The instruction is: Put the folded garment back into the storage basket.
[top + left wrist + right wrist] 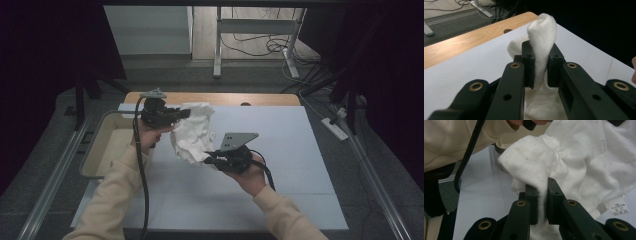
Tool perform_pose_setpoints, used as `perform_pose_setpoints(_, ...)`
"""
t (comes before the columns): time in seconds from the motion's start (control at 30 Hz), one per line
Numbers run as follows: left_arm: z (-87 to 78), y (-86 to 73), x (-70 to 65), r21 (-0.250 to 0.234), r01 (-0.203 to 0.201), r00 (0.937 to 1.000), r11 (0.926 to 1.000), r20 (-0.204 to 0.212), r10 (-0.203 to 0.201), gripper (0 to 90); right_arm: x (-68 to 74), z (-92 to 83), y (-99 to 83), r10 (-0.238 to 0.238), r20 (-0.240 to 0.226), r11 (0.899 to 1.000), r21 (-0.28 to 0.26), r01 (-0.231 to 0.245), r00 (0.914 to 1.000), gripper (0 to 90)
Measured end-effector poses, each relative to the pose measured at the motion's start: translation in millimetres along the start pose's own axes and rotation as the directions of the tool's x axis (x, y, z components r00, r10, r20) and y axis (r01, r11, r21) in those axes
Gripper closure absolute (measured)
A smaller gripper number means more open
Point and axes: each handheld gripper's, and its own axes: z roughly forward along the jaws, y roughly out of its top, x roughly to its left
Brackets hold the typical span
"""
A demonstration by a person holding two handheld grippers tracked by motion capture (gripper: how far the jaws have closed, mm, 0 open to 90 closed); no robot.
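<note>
Gripping one white cloth (pixel 194 131), two grippers

Your left gripper (pixel 541 66) pinches a fold of white cloth (pixel 542 35) above the white table (pixel 461 72).

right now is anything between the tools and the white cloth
No. Both tools are already shut on the cloth: the left tool pinches a rolled fold of it, and the right tool clamps another edge. The cloth hangs between them above the table, with nothing visible in the way.
</note>
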Motion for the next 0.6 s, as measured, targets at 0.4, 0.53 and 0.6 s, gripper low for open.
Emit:
perform_pose_setpoints(0.4, -28.0, -2.1, 9.5, -0.024, 0.007, 0.9994, 0.9997, -0.033, -0.007, 78.5, 1.7, 22.6, 18.6, -0.014, -0.015, 1.0, -0.005, 0.013, 0.9998, 81.7)
perform_pose_setpoints(0.53, -38.5, -2.6, 13.9, -0.028, 0.008, 0.9988, 0.9996, -0.048, -0.009, 78.5, 3.2, 31.1, 25.2, -0.019, -0.023, 1.0, -0.007, 0.019, 0.9995, 81.8)
perform_pose_setpoints(0.6, -43.4, -3.0, 16.2, -0.029, 0.007, 0.9983, 0.9995, -0.058, -0.008, 78.5, 3.5, 35.6, 28.3, -0.022, -0.03, 1.0, -0.011, 0.021, 0.9993, 81.8)
